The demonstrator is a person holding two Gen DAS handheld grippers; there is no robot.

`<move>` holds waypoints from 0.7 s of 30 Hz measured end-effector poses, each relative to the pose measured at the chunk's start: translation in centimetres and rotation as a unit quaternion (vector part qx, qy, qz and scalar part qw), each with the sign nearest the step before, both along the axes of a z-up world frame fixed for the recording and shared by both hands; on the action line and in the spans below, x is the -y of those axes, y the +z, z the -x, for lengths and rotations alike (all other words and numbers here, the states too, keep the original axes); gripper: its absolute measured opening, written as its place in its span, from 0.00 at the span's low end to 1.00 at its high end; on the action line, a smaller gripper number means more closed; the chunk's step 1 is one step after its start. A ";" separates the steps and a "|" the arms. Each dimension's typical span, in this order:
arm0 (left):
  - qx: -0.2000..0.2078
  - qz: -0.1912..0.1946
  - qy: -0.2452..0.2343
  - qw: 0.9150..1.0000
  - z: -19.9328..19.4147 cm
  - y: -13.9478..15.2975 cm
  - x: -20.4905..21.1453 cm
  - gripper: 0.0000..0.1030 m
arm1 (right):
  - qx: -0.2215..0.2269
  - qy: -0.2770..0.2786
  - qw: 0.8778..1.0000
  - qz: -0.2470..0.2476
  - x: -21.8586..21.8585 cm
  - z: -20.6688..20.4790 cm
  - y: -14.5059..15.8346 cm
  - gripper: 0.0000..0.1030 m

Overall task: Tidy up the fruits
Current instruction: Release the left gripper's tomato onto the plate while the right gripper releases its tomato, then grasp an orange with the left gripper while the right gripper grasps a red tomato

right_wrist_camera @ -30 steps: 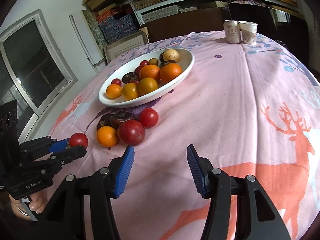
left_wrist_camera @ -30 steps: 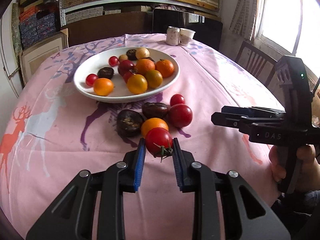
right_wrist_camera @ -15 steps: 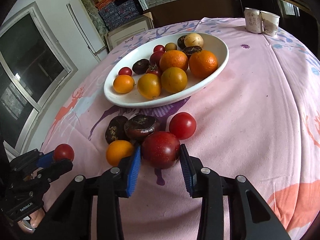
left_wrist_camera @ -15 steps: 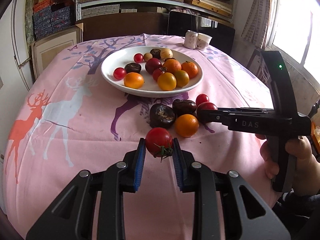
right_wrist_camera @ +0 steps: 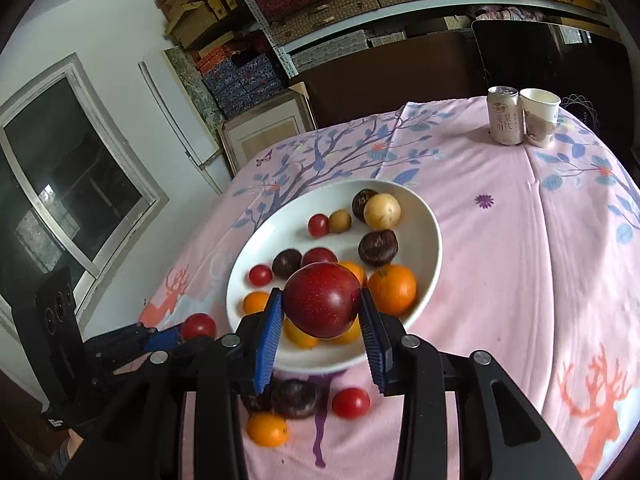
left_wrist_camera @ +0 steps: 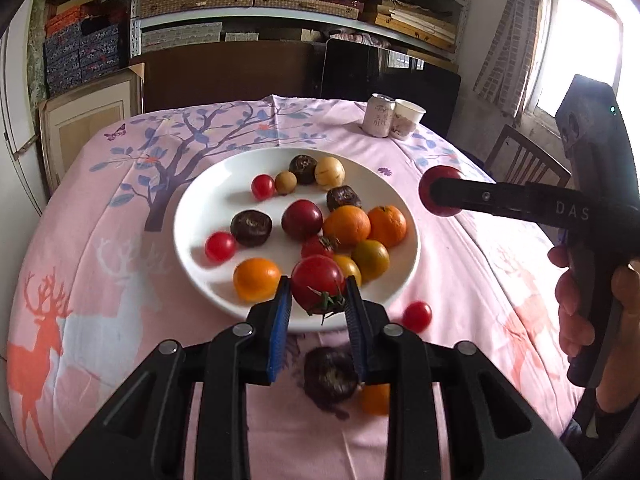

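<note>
A white plate (left_wrist_camera: 208, 184) (right_wrist_camera: 428, 220) on the pink tablecloth holds several tomatoes, oranges and dark fruits. My left gripper (left_wrist_camera: 318, 304) is shut on a red tomato (left_wrist_camera: 316, 280) with a green stem, held above the plate's near rim. My right gripper (right_wrist_camera: 320, 316) is shut on a dark red plum (right_wrist_camera: 322, 300), held above the plate's near edge; it also shows in the left wrist view (left_wrist_camera: 440, 196), right of the plate. On the cloth before the plate lie a small red tomato (left_wrist_camera: 417, 316) (right_wrist_camera: 350, 402), a dark fruit (left_wrist_camera: 330, 376) (right_wrist_camera: 294, 398) and an orange (left_wrist_camera: 376, 398) (right_wrist_camera: 267, 429).
A drink can (left_wrist_camera: 378, 115) (right_wrist_camera: 505, 115) and a paper cup (left_wrist_camera: 407, 119) (right_wrist_camera: 539, 117) stand at the table's far side. A wooden chair (left_wrist_camera: 524, 160) is at the right. Shelves with boxes fill the back wall. A window (right_wrist_camera: 68, 184) is at the left.
Both grippers have risen and moved forward over the plate's near edge. The right gripper has lifted the dark red plum off the cloth. The left still holds its tomato.
</note>
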State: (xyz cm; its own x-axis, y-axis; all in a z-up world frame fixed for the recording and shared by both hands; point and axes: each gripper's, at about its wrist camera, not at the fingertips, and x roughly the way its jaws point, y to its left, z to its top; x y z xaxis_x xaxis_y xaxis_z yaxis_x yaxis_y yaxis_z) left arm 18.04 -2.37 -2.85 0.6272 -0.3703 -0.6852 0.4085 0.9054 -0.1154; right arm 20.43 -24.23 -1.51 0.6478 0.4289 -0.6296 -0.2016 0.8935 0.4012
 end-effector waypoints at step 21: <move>0.026 -0.063 -0.043 0.997 8.5 -3.2 1.4 0.64 | 0.018 -0.044 0.998 0.037 3.7 10.3 -5.7 0.54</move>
